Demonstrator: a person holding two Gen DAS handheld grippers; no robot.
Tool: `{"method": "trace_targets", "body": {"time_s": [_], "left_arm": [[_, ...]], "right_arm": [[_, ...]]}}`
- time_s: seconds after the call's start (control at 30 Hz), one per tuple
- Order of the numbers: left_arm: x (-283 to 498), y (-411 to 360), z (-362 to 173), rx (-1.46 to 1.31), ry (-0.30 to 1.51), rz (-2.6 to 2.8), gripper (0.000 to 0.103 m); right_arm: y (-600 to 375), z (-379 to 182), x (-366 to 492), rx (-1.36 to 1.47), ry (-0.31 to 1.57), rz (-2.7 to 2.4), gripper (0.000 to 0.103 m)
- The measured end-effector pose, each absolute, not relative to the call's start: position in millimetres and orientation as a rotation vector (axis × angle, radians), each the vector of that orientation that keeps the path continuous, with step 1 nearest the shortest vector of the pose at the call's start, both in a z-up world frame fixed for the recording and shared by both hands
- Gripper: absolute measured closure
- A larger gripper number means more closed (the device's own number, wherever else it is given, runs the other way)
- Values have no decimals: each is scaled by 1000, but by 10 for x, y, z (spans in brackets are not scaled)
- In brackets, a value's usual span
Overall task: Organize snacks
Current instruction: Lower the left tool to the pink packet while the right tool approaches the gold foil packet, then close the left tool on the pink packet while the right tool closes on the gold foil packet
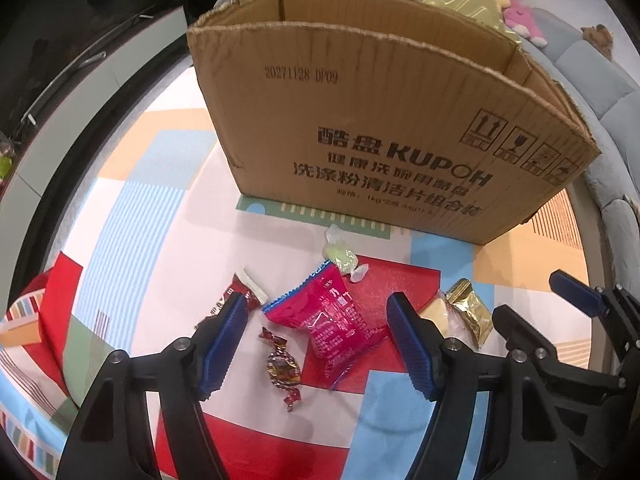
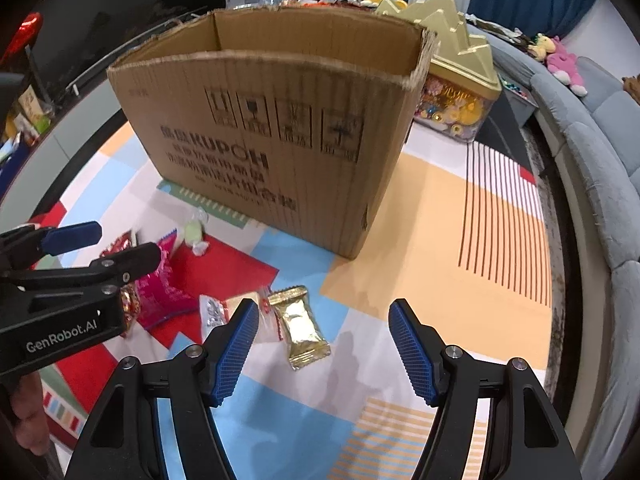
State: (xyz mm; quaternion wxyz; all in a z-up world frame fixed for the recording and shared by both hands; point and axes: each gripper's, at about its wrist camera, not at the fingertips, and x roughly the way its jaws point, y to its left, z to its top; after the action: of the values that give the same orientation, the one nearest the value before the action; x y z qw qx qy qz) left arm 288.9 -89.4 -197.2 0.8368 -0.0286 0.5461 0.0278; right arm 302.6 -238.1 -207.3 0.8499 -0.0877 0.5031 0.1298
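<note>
An open cardboard box [image 1: 360, 128] stands on a patterned mat [image 1: 160, 240]; it also shows in the right wrist view [image 2: 280, 140]. Snacks lie in front of it. My left gripper [image 1: 316, 320] is open above a pink snack packet [image 1: 340, 320], with a dark red wrapped candy [image 1: 282, 368] beside it and a pale green candy [image 1: 340, 256] farther off. My right gripper [image 2: 324, 328] is open over a gold snack packet [image 2: 300, 328], next to a clear-wrapped pale snack [image 2: 236, 308]. The right gripper [image 1: 532, 300] shows at the left view's right edge.
A gold crown-shaped tin [image 2: 456, 80] stands behind the box on the right. A grey sofa [image 2: 600, 184] curves along the right side with plush toys [image 2: 564, 64] on it. A red-and-white wrapped snack [image 1: 244, 292] lies by my left finger.
</note>
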Motion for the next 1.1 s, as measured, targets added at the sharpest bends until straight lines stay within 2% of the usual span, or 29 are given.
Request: {"method": "trace_targets", "body": {"time_s": [0.07,0.33,0.93,1.0,1.07,1.1], "left_arm": [[2908,-908,-2012,-66,1165,66,32],[2938,-958,-2145,-66,1189,81,33],[3089,-895,-2433,-56,1219,104,36],[3095,-882,-2470,-57,1225,100,42],[3080,-915,-2492,-57,1236,91,49],[3070,-917,-2510,-56,1241,86,53]], "right_arm": [[-2392,-2121,3040,-187,1074,279,40],[-2391,-2268,3030,-199,1110,322,42],[-2392,-2505,3120,-173,1139,339,61],[-2392,-2513,3116,-175,1130,331,65],[-2410,-2508,3126,-169,1125,327,77],[-2418,-2507,3125,-164,1124,326,78]]}}
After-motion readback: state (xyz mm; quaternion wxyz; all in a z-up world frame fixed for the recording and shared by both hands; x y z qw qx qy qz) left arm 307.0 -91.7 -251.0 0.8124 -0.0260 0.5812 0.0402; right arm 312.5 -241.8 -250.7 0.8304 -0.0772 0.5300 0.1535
